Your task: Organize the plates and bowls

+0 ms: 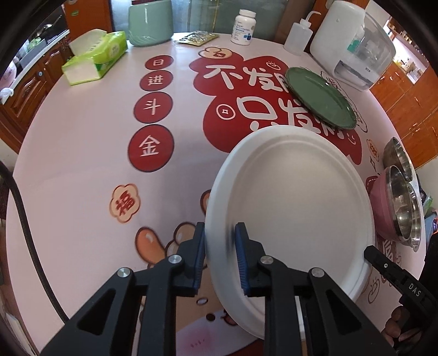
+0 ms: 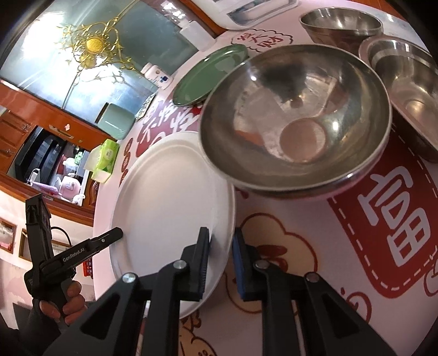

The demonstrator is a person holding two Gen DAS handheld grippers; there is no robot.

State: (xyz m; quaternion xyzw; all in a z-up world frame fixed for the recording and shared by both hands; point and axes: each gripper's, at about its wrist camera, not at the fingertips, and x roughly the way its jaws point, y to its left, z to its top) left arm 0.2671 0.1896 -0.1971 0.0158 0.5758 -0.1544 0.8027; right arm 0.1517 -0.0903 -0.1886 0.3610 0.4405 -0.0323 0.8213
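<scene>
A white paper plate (image 1: 295, 202) is held tilted above the table by both grippers. My left gripper (image 1: 220, 260) is shut on its near-left rim. My right gripper (image 2: 220, 265) is shut on its opposite rim; the plate also shows in the right wrist view (image 2: 169, 197). A green plate (image 1: 320, 97) lies flat on the table beyond it, seen in the right wrist view too (image 2: 210, 75). Steel bowls stand at the right: a pink-walled steel bowl (image 1: 394, 208), (image 2: 295, 117) and two more (image 2: 339, 23), (image 2: 408, 90).
The round table (image 1: 82, 153) carries a tissue pack (image 1: 95, 56), a mint green container (image 1: 150, 22), a white pill bottle (image 1: 243, 27), a squeeze bottle (image 1: 298, 38) and a white appliance (image 1: 353, 46) along its far edge. Wooden cabinets stand around it.
</scene>
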